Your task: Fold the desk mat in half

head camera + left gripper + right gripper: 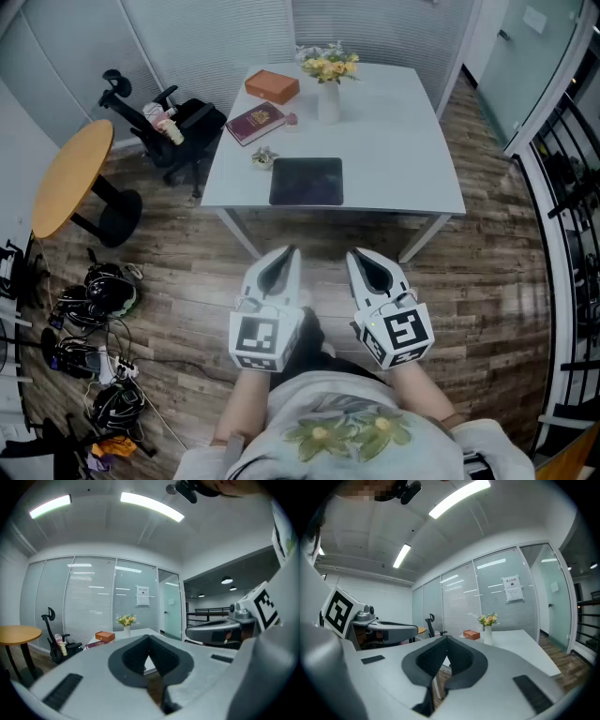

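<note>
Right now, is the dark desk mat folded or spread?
Apparently spread: the dark rectangular desk mat lies flat on the white table, no doubled edge visible.

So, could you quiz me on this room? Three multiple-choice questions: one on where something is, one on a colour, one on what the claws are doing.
1. Where is the mat?
A. On the floor
B. On the table, by its near edge
C. In a claw

2. What colour is the box?
A. Blue
B. Green
C. Orange

3. How are the left claw and right claw?
A. Both shut, empty
B. Both wide open
C. Both clamped on the mat

Answers:
1 B: the head view shows it lying flat there.
2 C: it shows orange on the table's far side.
3 A: each claw's own view shows its jaws together with nothing between them, short of the table.
</note>
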Demonstrator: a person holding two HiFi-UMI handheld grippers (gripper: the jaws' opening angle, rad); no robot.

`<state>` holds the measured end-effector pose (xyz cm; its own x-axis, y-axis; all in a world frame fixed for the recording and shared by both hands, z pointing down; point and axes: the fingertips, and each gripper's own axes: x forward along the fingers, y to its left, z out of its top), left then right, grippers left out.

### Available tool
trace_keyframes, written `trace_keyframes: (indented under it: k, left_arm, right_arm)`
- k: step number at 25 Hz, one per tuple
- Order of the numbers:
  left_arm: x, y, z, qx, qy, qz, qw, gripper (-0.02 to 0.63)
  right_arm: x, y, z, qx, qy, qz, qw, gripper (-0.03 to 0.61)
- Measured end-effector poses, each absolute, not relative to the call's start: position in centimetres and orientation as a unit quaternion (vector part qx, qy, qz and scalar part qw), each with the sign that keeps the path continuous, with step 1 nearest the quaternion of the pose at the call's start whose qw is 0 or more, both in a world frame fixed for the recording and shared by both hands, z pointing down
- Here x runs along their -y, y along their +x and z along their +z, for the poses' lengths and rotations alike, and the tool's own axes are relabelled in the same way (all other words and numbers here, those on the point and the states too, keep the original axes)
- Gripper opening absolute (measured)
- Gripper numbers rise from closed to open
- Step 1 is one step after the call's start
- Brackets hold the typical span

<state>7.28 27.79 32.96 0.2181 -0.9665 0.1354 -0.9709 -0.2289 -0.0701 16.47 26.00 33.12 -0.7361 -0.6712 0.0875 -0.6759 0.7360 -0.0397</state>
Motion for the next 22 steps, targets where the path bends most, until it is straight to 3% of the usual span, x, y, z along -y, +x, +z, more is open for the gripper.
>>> trace_keyframes:
  k: [13,15,17,22]
  left_arm:
    - [-22.1,4.5,34.2,0.603,0.792,0.094,0.009,0.005]
    - [-20.9,3.8,34.4,0.594,0.799,0.092,0.012,0.009]
    - [-19.6,3.2,34.5,0.582,0.808,0.092,0.016,0.053]
    - [-16.1,2.1,35.0,0.557,0.82,0.131,0.004,0.226]
  right_arm:
    - [-20.5,13.5,33.8,0.933,0.354,0.0,0.066,0.021]
    - [-19.3,12.8,34.2,0.934,0.348,-0.005,0.078,0.064]
    - [-18.0,12.2,34.6,0.935,0.343,-0.005,0.094,0.123]
    - [-14.6,10.8,35.0,0.938,0.327,-0.01,0.119,0.183]
